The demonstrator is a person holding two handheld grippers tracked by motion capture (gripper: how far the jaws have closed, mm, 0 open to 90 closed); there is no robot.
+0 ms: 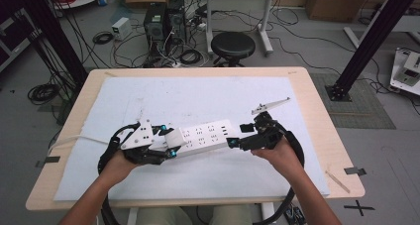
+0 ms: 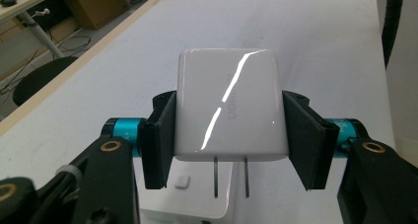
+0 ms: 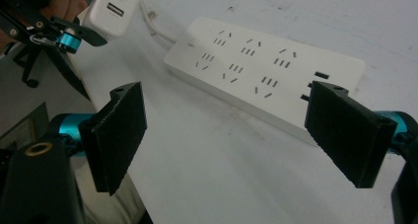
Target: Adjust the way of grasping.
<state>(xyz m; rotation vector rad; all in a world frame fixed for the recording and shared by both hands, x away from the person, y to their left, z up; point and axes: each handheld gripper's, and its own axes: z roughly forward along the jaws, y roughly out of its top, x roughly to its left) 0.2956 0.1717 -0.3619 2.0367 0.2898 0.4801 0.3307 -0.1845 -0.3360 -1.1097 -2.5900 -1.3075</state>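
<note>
High view: left gripper [image 1: 171, 144] sits at approx 7 o'clock on the table [image 1: 317, 101], clamped on a white charger [image 1: 176, 137]; the charger is mostly covered by the gripper's grey plate and jaws, so its shape is hard to read here. White power strip [image 1: 208, 136] lies across the middle of the white mat [image 1: 198, 93], its left end tucked behind the charger. Right gripper [image 1: 238, 136] is at approx 4 o'clock, jaws spread wide at the strip's right end w/ nothing between the pads; contact w/ the strip can't be told. Left gripper view: charger [image 2: 230, 105] pinched on both sides by the pads, two flat prongs pointing down at 6 o'clock, just above the strip [image 2: 192, 199], which is cut off by the bottom edge; glare streak washes out the faint logo. Right gripper view: strip [image 3: 266, 71] runs from 11 to 3 o'clock, far end partly behind the right jaw; charger [image 3: 116, 9] w/ USB ports is cropped at the top edge at 11 o'clock, left gripper [image 3: 74, 36] beside it.
</note>
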